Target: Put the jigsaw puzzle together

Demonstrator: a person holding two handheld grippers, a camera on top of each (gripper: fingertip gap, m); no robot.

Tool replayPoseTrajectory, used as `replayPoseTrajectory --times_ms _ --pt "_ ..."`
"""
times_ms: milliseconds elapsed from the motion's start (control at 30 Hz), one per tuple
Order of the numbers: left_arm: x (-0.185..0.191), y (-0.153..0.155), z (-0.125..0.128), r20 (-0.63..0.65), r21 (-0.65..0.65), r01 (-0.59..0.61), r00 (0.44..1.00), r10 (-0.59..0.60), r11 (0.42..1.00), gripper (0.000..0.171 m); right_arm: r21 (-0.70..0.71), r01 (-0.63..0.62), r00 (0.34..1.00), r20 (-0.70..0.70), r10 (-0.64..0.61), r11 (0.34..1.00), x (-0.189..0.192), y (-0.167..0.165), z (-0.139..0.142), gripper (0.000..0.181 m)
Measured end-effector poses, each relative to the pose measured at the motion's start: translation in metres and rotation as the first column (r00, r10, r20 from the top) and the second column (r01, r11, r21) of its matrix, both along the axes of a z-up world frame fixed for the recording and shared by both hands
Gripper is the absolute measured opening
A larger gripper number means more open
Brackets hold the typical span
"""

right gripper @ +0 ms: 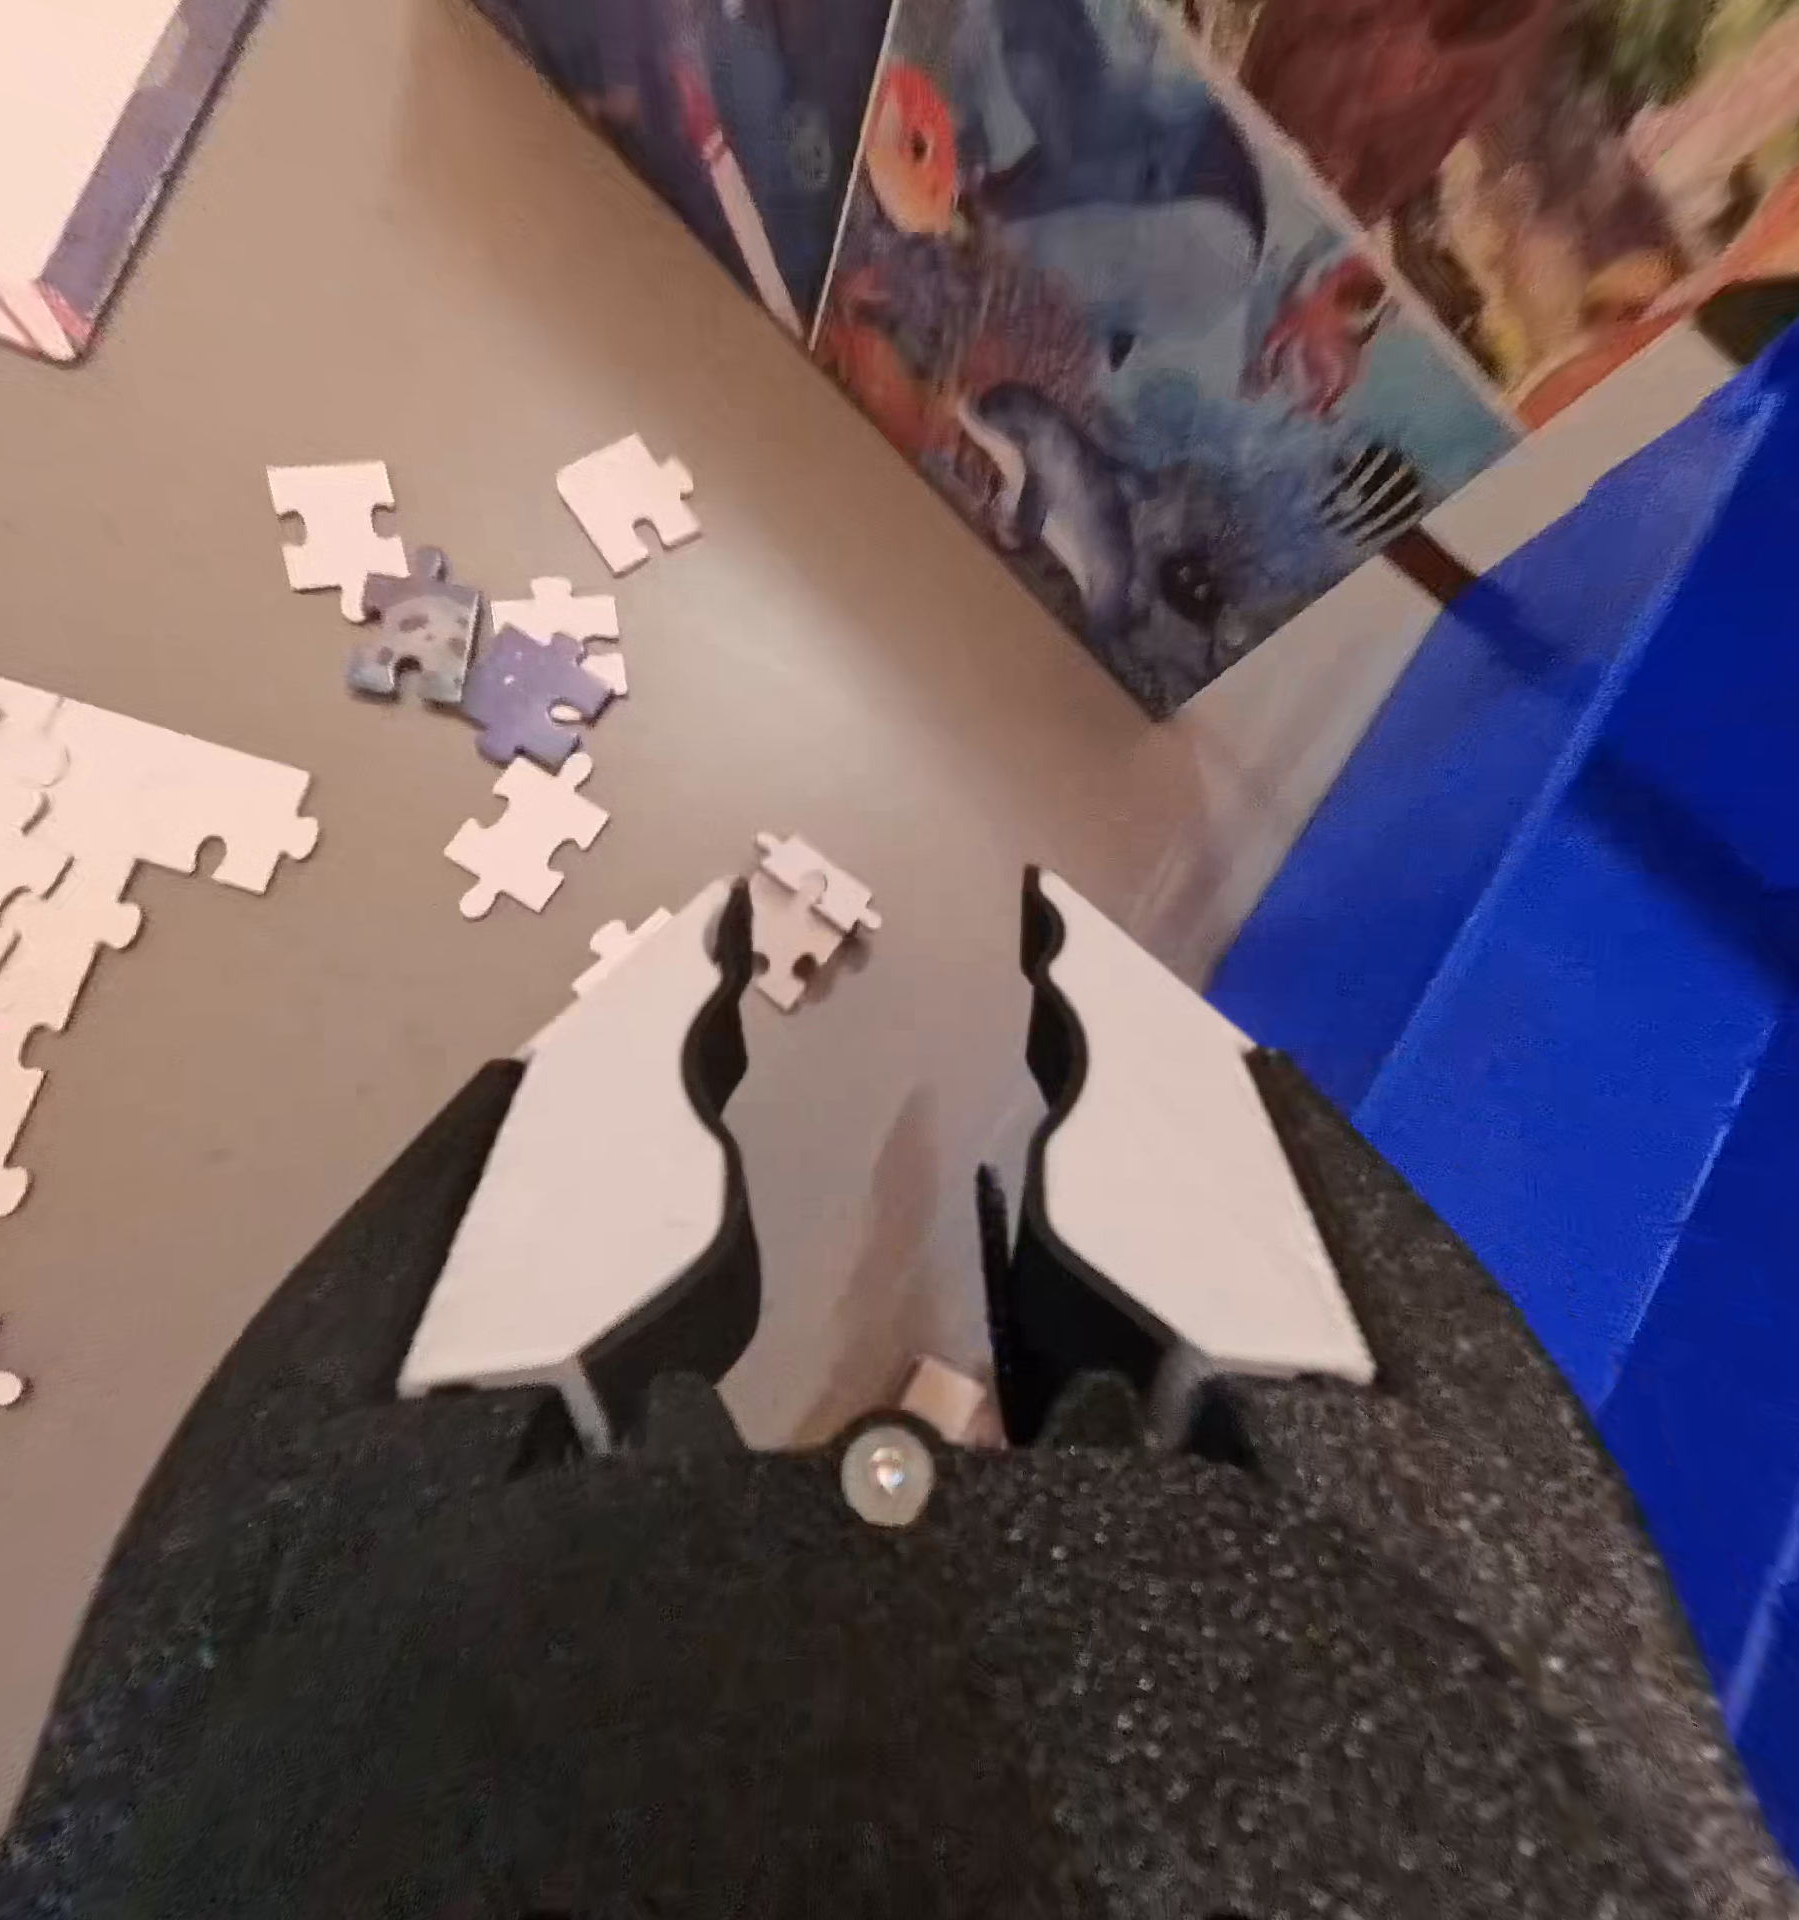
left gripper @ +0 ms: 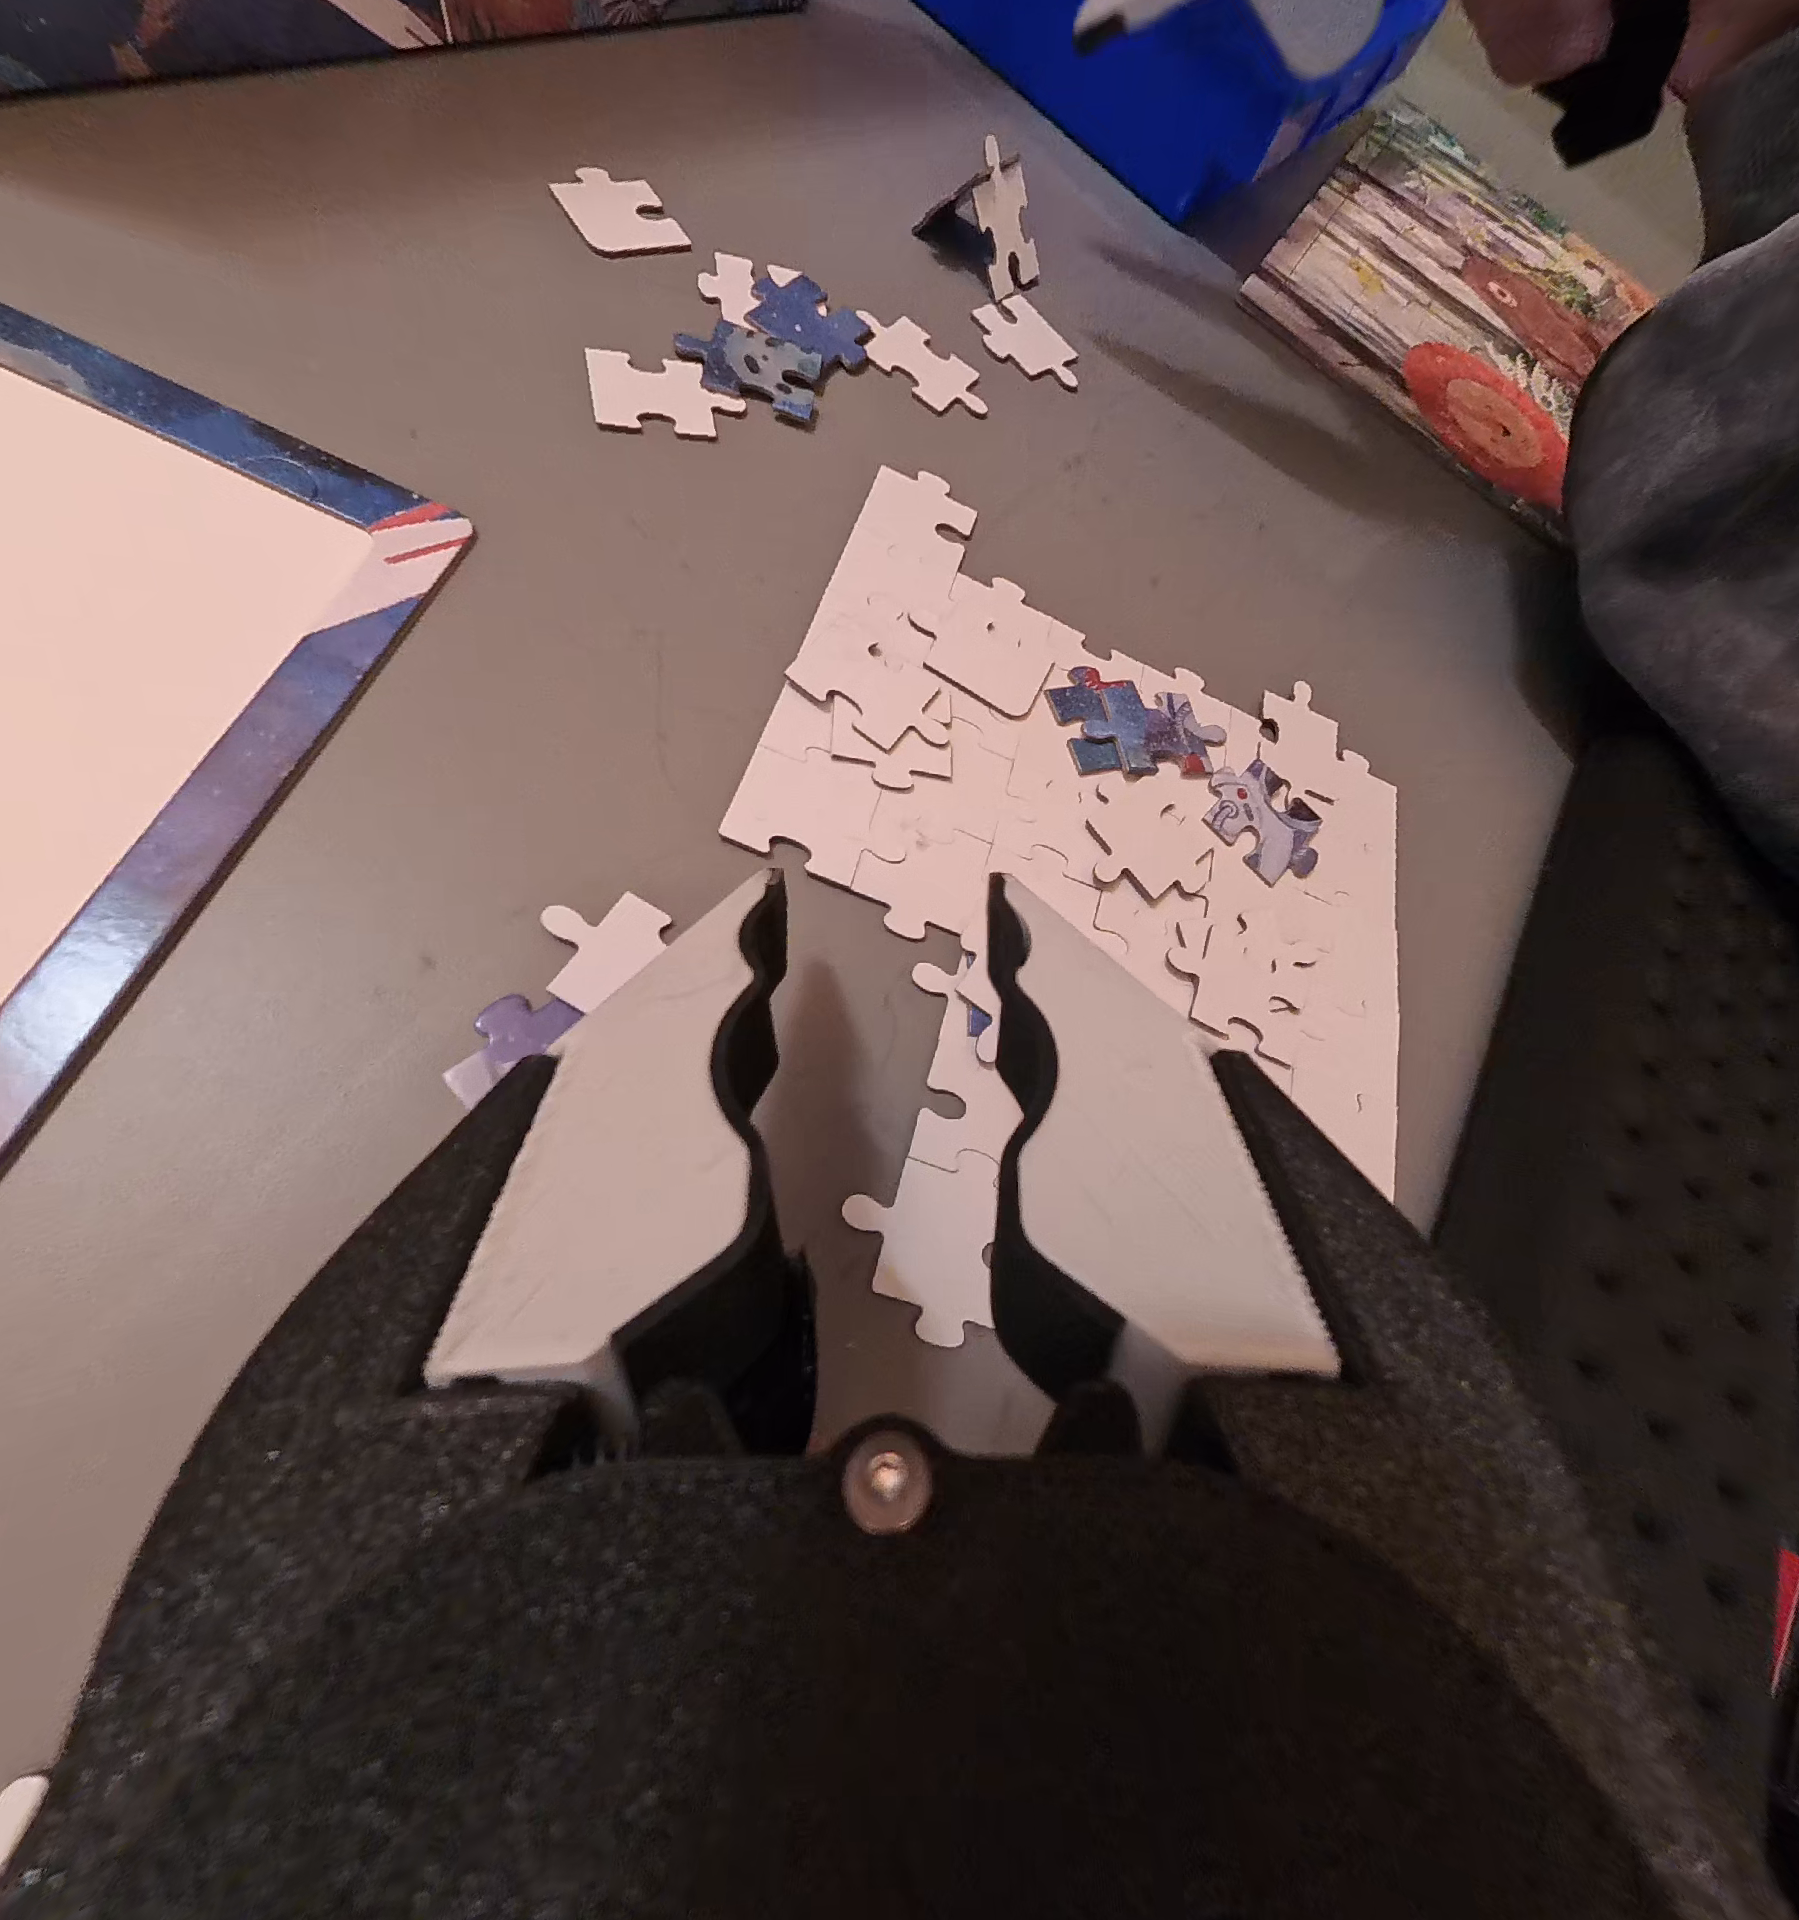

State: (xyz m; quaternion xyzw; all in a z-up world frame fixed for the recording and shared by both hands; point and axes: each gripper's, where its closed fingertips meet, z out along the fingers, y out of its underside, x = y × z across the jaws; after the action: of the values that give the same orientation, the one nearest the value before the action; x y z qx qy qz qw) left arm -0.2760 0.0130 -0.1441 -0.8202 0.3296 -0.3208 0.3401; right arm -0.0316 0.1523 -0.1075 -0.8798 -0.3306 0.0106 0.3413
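Two grippers show, one per wrist view, each with white plastic fingers lined with wavy black pads on a grainy black body. The left gripper [left gripper: 884, 883] hangs with its jaws spread wide and empty over the near edge of the joined puzzle sheet [left gripper: 936, 831]. The right gripper [right gripper: 884, 883] is likewise wide apart and grips nothing; a tilted white piece [right gripper: 807, 925] stands just beside its left fingertip, though contact cannot be told.

The joined sheet lies face down on the grey table [left gripper: 562, 675], white cardboard backs up, its long axis running from the far left toward the near right of the left wrist view. Its far edge is ragged with tabs and notches. On it lie two face-up blue printed bits [left gripper: 1134, 722] and [left gripper: 1264, 821], plus a few loose white pieces.

Beyond it sits a loose cluster [left gripper: 770, 343]: about five white-backed pieces and two blue face-up ones, some overlapping.

One glossy frame tray [left gripper: 251, 665] with a dark blue border lies to the left. One blue box [right gripper: 1601, 831] stands at the right, and a picture-printed box [right gripper: 1134, 343] stands beside it.
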Motion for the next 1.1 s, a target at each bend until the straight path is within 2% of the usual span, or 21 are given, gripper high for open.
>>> replayPoseTrajectory --times_ms 100,167,300,400,467,533,700,767,833,867,933,1000,1033,1100 --pt "0.0 0.0 0.0 0.004 -0.007 0.001 1.0 -0.001 1.0 0.038 -0.17 -0.023 0.999 -0.045 0.015 0.985 -0.003 -0.012 -0.033 0.053" --pt "0.001 -0.001 -0.001 0.001 -0.009 0.002 1.0 -0.002 1.0 0.038 -0.264 -0.024 0.996 -0.087 0.001 0.964 -0.01 -0.014 -0.05 0.046" --pt "0.001 -0.001 0.001 0.005 -0.004 0.003 1.0 -0.003 1.0 0.038 -0.285 -0.022 1.0 0.007 0.025 0.958 -0.009 -0.011 -0.068 0.027" --pt "0.001 0.0 0.003 0.016 0.0 -0.002 1.0 0.002 1.0 0.038 -0.188 -0.086 0.995 0.039 0.095 0.978 -0.012 -0.007 -0.05 0.005" --pt "0.001 0.001 0.004 0.023 0.001 -0.006 1.0 0.006 1.0 0.038 -0.009 -0.151 0.987 0.059 0.151 0.989 -0.019 0.003 -0.022 0.001" --pt "0.001 0.001 0.006 0.03 0.002 -0.009 1.0 0.009 1.0 0.037 0.162 -0.181 0.983 0.039 0.177 0.97 -0.03 0.011 0.008 0.0" --pt "0.0 0.003 0.008 0.041 0.004 -0.019 0.999 0.019 1.0 0.037 0.165 -0.207 0.964 -0.136 0.23 0.964 -0.048 0.003 0.025 0.0" --pt "-0.001 0.004 0.008 0.044 0.004 -0.025 0.999 0.025 1.0 0.037 0.212 -0.165 0.977 -0.1 0.19 0.963 -0.04 0.011 0.029 0.0" --pt "-0.001 0.005 0.009 0.047 0.006 -0.03 0.998 0.03 1.0 0.037 0.268 -0.123 0.992 0.003 0.127 0.955 -0.027 0.022 0.028 0.0" --pt "-0.002 0.005 0.009 0.047 0.005 -0.031 0.998 0.03 1.0 0.037 0.236 -0.136 0.991 0.022 0.135 0.962 -0.028 0.02 0.02 0.0" --pt "-0.004 0.004 0.009 0.038 0.005 -0.024 0.999 0.024 1.0 0.037 0.058 -0.197 0.979 -0.043 0.2 0.979 -0.042 0.002 -0.008 0.002" --pt "-0.01 -0.001 0.012 0.046 -0.008 -0.002 0.999 0.003 1.0 0.037 -0.066 -0.264 0.963 -0.065 0.26 0.962 -0.054 -0.014 -0.029 0.022" --pt "-0.012 -0.007 0.015 0.061 -0.019 0.03 0.998 -0.029 0.999 0.037 -0.09 -0.313 0.949 -0.08 0.306 0.946 -0.062 -0.023 -0.033 0.025" --pt "-0.019 -0.023 0.02 0.063 -0.01 0.107 0.992 -0.106 0.994 0.037 -0.158 -0.467 0.873 -0.241 0.425 0.87 -0.092 -0.057 -0.027 0.039"
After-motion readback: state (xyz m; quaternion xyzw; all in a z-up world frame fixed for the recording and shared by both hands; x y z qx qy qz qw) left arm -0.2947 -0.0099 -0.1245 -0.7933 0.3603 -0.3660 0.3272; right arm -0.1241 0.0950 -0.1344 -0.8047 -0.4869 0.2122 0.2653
